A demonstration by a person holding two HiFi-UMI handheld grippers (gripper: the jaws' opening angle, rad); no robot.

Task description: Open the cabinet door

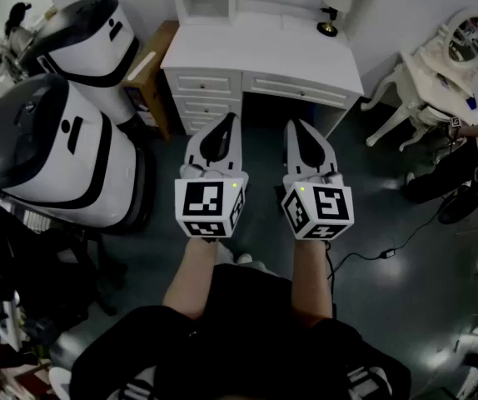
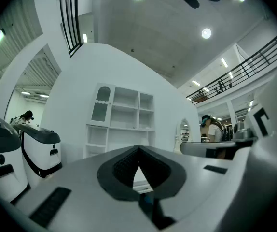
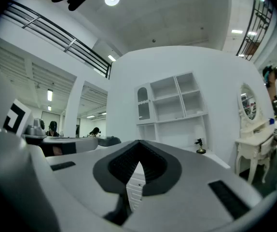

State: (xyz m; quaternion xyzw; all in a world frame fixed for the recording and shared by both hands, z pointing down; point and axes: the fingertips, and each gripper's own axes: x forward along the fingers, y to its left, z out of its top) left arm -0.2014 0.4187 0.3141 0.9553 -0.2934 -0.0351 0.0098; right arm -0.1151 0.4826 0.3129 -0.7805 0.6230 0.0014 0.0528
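Against the white wall, a white counter [image 1: 260, 57] carries a shelved hutch [image 2: 121, 117] on its back edge. At the hutch's upper left, the arched, glazed cabinet door [image 2: 102, 105] stands shut; what lies behind its pane cannot be made out. Beside the door, the open shelf compartments [image 3: 182, 98] show only their white backs. Under the counter top, a stack of small drawers [image 1: 210, 94] on the left and one long drawer [image 1: 301, 88] to the right are all pushed in. A small lamp [image 1: 331, 15] stands at the counter's right end.

In front of the counter, both claws are held level and point toward it, well apart from the cabinet door. The left claw [image 2: 138, 150] has its jaws closed tip to tip and grips nothing. The right claw [image 3: 139, 144] is likewise fully closed, with nothing between its jaws. Left of the counter stand two large white-and-black machines [image 1: 56, 148].
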